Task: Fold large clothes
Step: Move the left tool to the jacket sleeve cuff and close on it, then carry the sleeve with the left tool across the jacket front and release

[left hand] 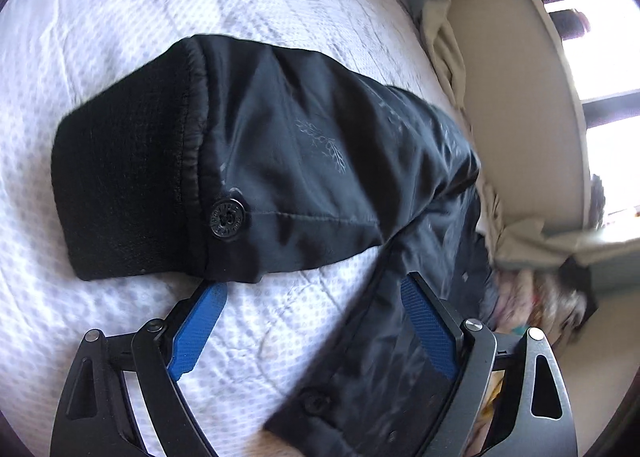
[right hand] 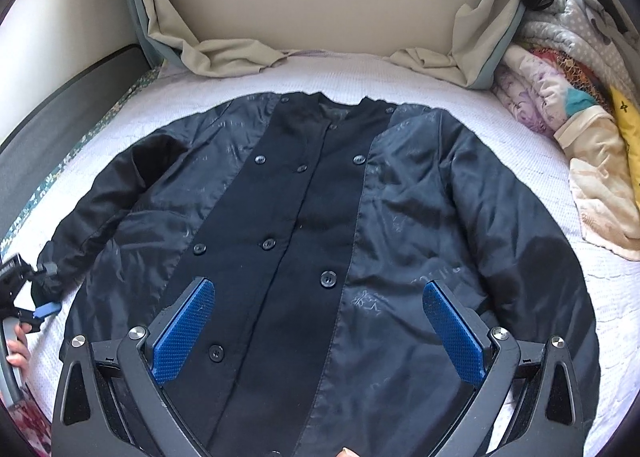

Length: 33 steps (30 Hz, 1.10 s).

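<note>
A large black jacket (right hand: 400, 197) lies spread out, front up and buttoned, on a white bed cover (right hand: 520, 161). My right gripper (right hand: 318, 287) hovers open over its lower front, with nothing between the blue pads. In the left wrist view the jacket's sleeve (left hand: 280, 161) lies across the cover, ending in a ribbed cuff (left hand: 128, 185) with a black button (left hand: 227, 219). My left gripper (left hand: 314, 285) is open just short of the sleeve; one fingertip (left hand: 212, 289) reaches the sleeve's lower edge. The right wrist view shows the left gripper (right hand: 46, 289) at the sleeve end.
A pile of patterned bedding and clothes (right hand: 568, 117) lies along the bed's right side. Beige fabric (right hand: 224, 53) bunches against the headboard wall (right hand: 320, 9). A person's hand (right hand: 16, 353) holds the left gripper's handle at the bed's left edge.
</note>
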Available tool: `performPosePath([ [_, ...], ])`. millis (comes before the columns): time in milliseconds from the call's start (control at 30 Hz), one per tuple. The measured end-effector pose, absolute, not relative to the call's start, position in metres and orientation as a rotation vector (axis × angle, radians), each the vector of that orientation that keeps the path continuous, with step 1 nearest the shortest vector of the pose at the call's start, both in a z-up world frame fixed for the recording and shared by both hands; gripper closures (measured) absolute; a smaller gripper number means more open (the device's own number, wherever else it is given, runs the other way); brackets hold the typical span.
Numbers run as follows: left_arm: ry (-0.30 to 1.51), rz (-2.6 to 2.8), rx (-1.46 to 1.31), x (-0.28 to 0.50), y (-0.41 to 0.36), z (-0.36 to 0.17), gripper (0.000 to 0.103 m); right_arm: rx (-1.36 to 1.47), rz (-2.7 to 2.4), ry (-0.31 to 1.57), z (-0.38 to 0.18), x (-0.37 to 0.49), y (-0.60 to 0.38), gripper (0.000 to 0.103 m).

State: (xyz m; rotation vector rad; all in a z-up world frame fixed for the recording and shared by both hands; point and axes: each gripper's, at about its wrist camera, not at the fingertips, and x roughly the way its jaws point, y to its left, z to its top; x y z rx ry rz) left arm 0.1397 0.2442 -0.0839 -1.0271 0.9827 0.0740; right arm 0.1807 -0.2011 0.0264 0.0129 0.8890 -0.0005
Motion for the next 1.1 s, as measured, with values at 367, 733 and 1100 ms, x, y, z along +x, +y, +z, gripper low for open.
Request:
performPosePath([
  [367,0.862,0.29,-1.006,0.161,0.262,-0.085,0.011,0.036,0.022,0.907,0.025,0.179,-0.201,0.0],
  [733,0.774,0.324,-1.06,0.194,0.292,-0.1,0.076,0.051,0.021,0.912,0.028,0.181,-0.205,0.0],
  [1100,0.659,0.328,-0.723,0.206,0.262,0.0,0.09,0.108,-0.009,0.904,0.036,0.186,-0.219,0.0],
])
